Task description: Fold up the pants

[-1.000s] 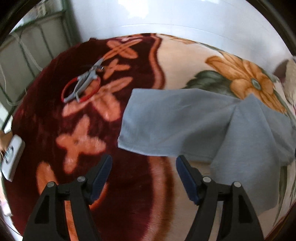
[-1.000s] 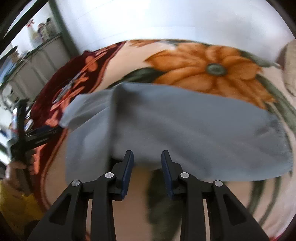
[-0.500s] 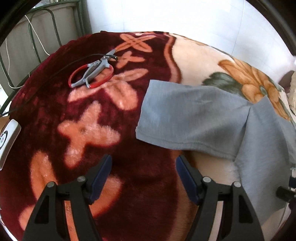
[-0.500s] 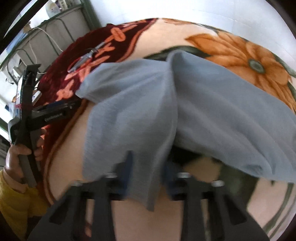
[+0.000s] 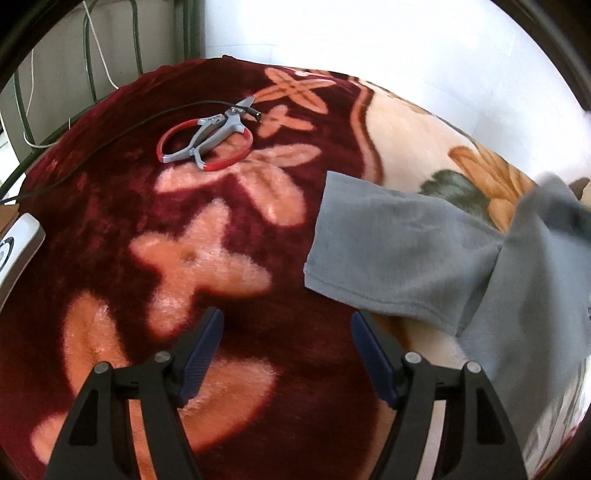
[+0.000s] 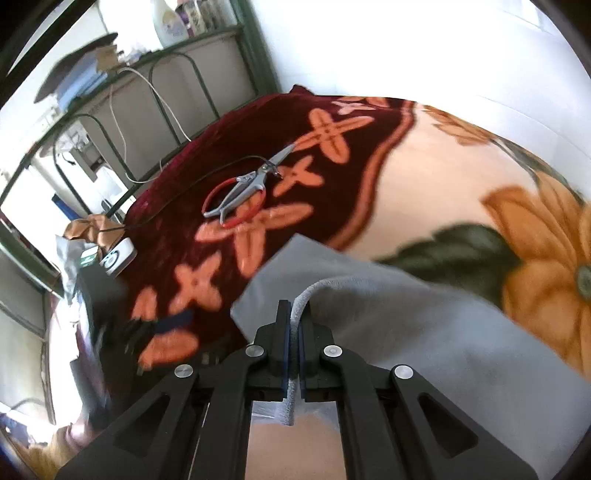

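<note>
Your right gripper (image 6: 292, 332) is clamped on a thin pants (image 6: 424, 332) edge; it may slip. Left gripper (image 5: 287, 354) gapes, empty; shears (image 5: 207, 138) could snag.

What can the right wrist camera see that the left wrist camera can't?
Only the right wrist view shows the right gripper, jaws shut on a fold of the grey pants, plus a shelf with bottles. Only the left wrist view shows the left gripper, jaws open over the blanket, holding nothing. Both show the pants, the blanket and the red-handled scissors.
</note>
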A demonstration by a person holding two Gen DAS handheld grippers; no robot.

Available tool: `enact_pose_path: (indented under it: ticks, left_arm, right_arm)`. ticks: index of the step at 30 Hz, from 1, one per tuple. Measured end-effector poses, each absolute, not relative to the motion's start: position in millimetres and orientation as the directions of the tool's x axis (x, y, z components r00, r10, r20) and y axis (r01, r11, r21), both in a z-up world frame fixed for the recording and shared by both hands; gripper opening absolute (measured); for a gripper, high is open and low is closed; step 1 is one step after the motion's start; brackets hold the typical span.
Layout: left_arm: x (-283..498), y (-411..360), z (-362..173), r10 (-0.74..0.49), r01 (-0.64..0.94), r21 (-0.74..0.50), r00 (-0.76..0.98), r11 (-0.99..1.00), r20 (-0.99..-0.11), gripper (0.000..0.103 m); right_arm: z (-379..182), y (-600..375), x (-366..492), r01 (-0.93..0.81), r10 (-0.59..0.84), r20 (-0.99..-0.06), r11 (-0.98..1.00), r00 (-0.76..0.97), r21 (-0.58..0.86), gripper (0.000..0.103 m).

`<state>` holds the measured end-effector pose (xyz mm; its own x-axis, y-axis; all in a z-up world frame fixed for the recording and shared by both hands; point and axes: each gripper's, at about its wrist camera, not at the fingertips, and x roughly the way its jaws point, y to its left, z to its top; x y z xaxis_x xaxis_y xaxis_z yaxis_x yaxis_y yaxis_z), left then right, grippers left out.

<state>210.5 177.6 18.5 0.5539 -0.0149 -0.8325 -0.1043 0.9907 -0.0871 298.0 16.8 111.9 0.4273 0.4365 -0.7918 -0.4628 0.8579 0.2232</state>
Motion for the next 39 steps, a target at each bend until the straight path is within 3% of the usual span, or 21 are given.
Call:
enact_pose_path:
  ticks: [14, 18, 24, 32, 39]
  left_arm:
    - [213, 195, 17, -0.043, -0.148, -0.150, 0.558, 0.977, -0.829, 0.075]
    - [213, 194, 17, -0.037, -0.147, -0.142, 0.557, 0.979, -0.829, 0.075]
    - [214, 192, 16, -0.029, -0.145, -0.132, 0.558, 0.981, -0.830, 0.075]
    - [213, 188, 18, -0.053, -0.139, -0.158, 0.566, 0.978, -0.823, 0.075]
    - [204, 181, 21, -0.165, -0.115, -0.275, 0.564, 0.954, -0.809, 0.076]
  right_arm:
    - [18, 67, 382, -0.386, 0.315, -0.883, 0.906, 0.347, 0.171, 0.009]
    - [24, 71, 388, -0.375, 0.361, -0.866, 0.899, 0.346, 0.225, 0.029]
    - [66, 61, 372, -0.393, 0.396, -0.831, 0.888, 0.390, 0.238, 0.032]
    - [88, -44, 293, -0.285, 0.310, -0.850, 0.938, 0.426, 0.199, 0.033]
    - [88, -191, 201, 0.002, 0.149, -0.864, 0.985, 0.481, 0.171, 0.033]
